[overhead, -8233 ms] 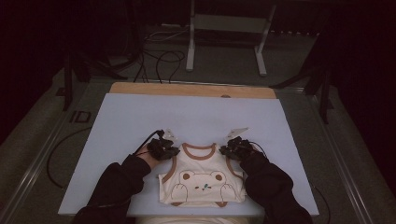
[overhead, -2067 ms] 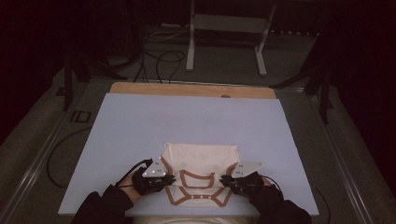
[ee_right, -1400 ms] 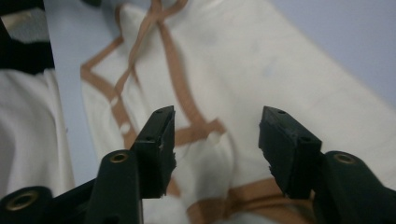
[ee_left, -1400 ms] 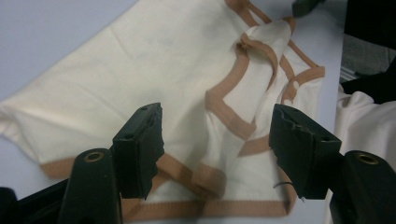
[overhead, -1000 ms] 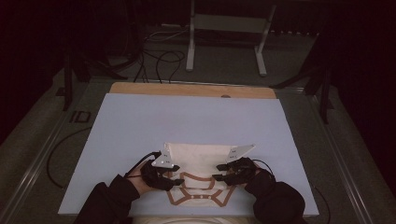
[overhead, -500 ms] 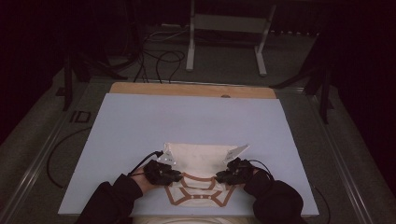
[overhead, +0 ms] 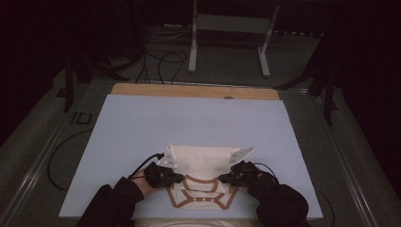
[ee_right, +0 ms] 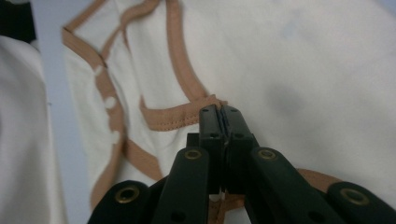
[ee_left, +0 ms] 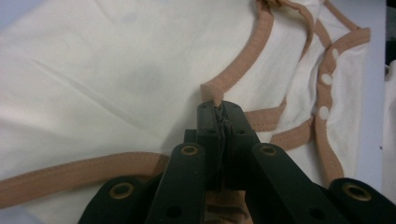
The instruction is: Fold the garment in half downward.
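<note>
A cream baby bodysuit [overhead: 201,161] with tan trim lies flat near the front edge of the pale blue table [overhead: 189,118]. Its snap end points toward the person. My left gripper [overhead: 176,178] sits at the bodysuit's left leg opening and my right gripper [overhead: 226,178] at the right one. In the left gripper view the jaws [ee_left: 218,103] have just been closing and now pinch a fold of tan trim [ee_left: 236,74]. The right gripper view shows its jaws [ee_right: 219,109] also just closed, clamped on the tan trim [ee_right: 175,116].
A wooden strip [overhead: 194,91] runs along the table's far edge. Beyond it stand a metal frame [overhead: 229,28] and loose cables [overhead: 161,59] on the floor. A black cable [overhead: 56,161] trails off the table's left side. Dark sleeves [overhead: 113,203] come in from the bottom.
Both grippers have slid a little inward onto the bodysuit's leg openings and their jaws have shut on the trim. The bodysuit has stayed in place.
</note>
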A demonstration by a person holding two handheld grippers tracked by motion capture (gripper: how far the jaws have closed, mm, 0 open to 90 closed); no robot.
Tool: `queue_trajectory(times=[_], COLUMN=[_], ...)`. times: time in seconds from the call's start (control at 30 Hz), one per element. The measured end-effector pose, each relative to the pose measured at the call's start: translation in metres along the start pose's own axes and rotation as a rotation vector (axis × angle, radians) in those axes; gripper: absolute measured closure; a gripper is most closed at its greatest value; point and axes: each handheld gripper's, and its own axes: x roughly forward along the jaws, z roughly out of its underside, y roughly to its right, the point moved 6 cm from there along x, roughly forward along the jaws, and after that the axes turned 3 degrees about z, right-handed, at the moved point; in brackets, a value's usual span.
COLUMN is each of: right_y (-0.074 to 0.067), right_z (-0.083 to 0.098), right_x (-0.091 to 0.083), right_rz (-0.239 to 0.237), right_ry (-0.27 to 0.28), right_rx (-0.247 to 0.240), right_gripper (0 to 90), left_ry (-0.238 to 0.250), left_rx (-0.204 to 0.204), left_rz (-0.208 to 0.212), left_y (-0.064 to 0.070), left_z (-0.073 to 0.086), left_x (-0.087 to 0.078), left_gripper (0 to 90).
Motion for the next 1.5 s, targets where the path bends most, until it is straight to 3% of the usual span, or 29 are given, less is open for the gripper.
queue_trajectory(times=[0.17,0.27,0.43,0.8,1.33,1.5], right_y=[-0.007,-0.013,-0.025,-0.041,-0.059,-0.063], right_z=[-0.005,-0.007,-0.006,0.001,0.012,0.015], right_x=[-0.012,-0.019,-0.027,-0.037,-0.030,-0.027], right_rz=[0.021,0.019,0.016,0.019,-0.073,-0.097], right_ry=[0.032,0.049,0.062,0.088,0.059,0.032], right_rx=[-0.022,-0.062,-0.097,-0.117,-0.154,-0.141], right_gripper=[89.2,89.1,89.1,89.1,89.5,89.3], left_ry=[0.027,0.051,0.053,0.085,0.049,0.028], left_rx=[0.027,0.050,0.088,0.129,0.154,0.162], left_rz=[0.004,0.008,0.024,0.037,0.075,0.084], left_y=[0.008,0.016,0.027,0.043,0.057,0.060], left_z=[-0.003,-0.006,-0.003,0.004,0.018,0.022], left_x=[-0.009,-0.016,-0.018,-0.026,-0.018,-0.017], left_gripper=[88.1,88.0,88.0,87.8,86.6,85.7])
